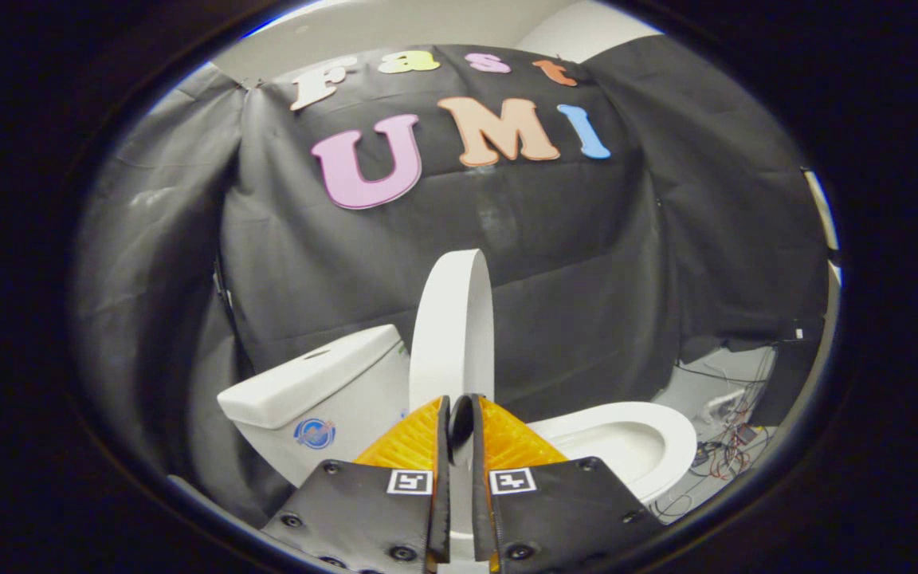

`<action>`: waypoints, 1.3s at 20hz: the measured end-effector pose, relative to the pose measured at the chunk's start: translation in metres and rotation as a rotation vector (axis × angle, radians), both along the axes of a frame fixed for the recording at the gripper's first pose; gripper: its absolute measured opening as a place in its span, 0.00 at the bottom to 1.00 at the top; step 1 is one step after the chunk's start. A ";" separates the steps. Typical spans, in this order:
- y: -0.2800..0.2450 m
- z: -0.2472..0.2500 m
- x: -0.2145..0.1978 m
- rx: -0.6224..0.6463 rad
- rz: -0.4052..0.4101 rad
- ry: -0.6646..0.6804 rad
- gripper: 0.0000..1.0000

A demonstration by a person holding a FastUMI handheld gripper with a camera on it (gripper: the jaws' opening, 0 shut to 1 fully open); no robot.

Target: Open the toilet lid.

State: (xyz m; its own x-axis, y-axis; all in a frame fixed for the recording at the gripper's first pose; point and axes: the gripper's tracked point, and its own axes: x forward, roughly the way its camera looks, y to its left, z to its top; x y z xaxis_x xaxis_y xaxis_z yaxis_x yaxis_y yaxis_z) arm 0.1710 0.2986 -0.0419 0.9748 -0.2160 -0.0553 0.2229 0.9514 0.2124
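Gripper view. We see the toilet lid [453, 331] raised edge-on to us, standing close to upright between the cistern [323, 391] behind it and the open seat and bowl [626, 442] in front. The gripper [460, 414] has its two fingers drawn nearly together on the lid's lower edge, one on each face; we judge the jaws clenched on the lid, a thin slice of it showing in the gap between them.

Handling, as we judge it: the lid looks like rigid moulded plastic, thin, light for its size, with a smooth glossy skin that may slip under the pads. It turns on a hinge at the cistern end, so it wants to swing, not lift. The rim is the natural hold, pinched across its thickness, as here.

Orientation: the lid's long axis runs nearly vertical, free rounded end pointing up, hinge end down and hidden behind the fingers. Its broad faces look sideways, towards the cistern and towards the bowl.

Loose cables [726, 446] lie on the floor beyond the bowl.
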 end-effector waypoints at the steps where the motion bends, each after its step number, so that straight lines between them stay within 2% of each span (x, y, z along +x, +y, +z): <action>1: 0.009 0.001 0.003 -0.011 0.020 -0.002 0.12; 12: 0.075 0.001 0.029 -0.098 0.182 0.008 0.12; 18: 0.095 -0.003 0.036 -0.109 0.233 0.006 0.12; 26: 0.107 -0.003 0.041 -0.143 0.263 0.005 0.12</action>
State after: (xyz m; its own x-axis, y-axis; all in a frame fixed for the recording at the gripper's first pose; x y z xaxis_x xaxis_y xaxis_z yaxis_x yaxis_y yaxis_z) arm 0.2118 0.4055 -0.0452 0.9982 0.0379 -0.0472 -0.0344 0.9968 0.0716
